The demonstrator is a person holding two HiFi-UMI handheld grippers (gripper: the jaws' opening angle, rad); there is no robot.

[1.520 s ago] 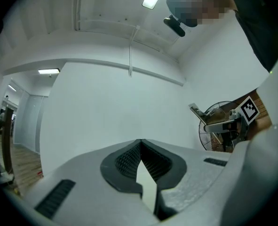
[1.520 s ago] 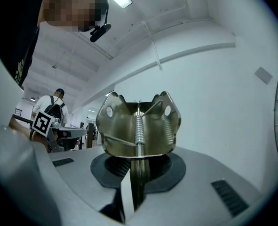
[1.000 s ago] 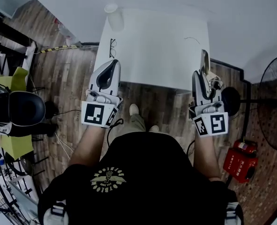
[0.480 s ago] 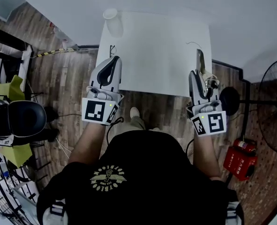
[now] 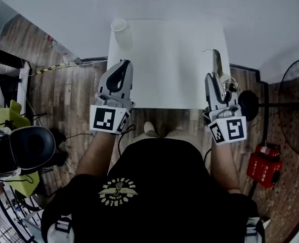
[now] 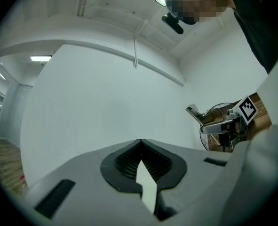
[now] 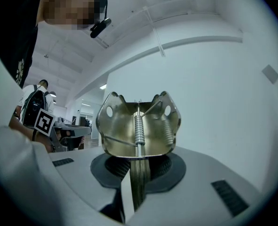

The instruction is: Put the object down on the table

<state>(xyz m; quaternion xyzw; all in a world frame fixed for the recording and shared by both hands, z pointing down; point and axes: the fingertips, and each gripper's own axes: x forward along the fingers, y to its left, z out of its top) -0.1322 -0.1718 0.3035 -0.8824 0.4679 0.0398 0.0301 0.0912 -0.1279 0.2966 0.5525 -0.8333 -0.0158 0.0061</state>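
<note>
1. Your right gripper (image 7: pixel 136 169) has its fingers clamped on the stem of a metal clip (image 7: pixel 139 125); the clip's sprung, winged end sticks out just past the fingertips.
2. In the head view, the clip (image 5: pixel 217 63) shows ahead of those fingers, over the right side of the white desk (image 5: pixel 164 59).
3. Your left gripper (image 6: pixel 141 147) has its fingers pressed together with nothing between them.
4. A cup (image 5: pixel 121 30) stands on the desk, well beyond the left fingertips.
</note>
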